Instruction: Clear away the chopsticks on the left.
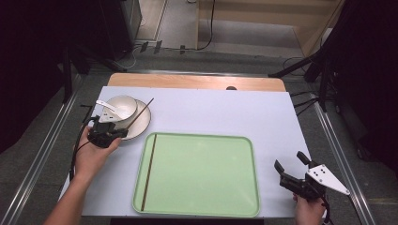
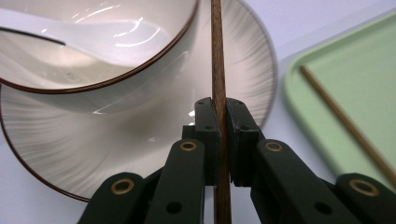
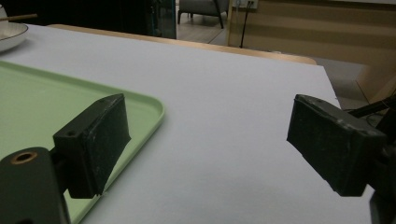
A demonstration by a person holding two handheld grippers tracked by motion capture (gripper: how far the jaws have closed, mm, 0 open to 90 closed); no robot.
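Two tongs differ: left tongs (image 2: 219, 140) pinch a thin brown wooden chopstick (image 2: 218, 56) over the white ceramic plate (image 2: 70, 154). Right tongs (image 3: 210, 149) gape wide beside the pale green plastic tray (image 3: 37, 102).

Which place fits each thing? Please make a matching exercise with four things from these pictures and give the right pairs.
Things:
1. spoon
2. bowl
3. loose chopstick
4. second chopstick

Places:
A. on the green tray
B. in the left tongs
C. inside the bowl
D. on the plate

Pairs: 1-C, 2-D, 3-A, 4-B
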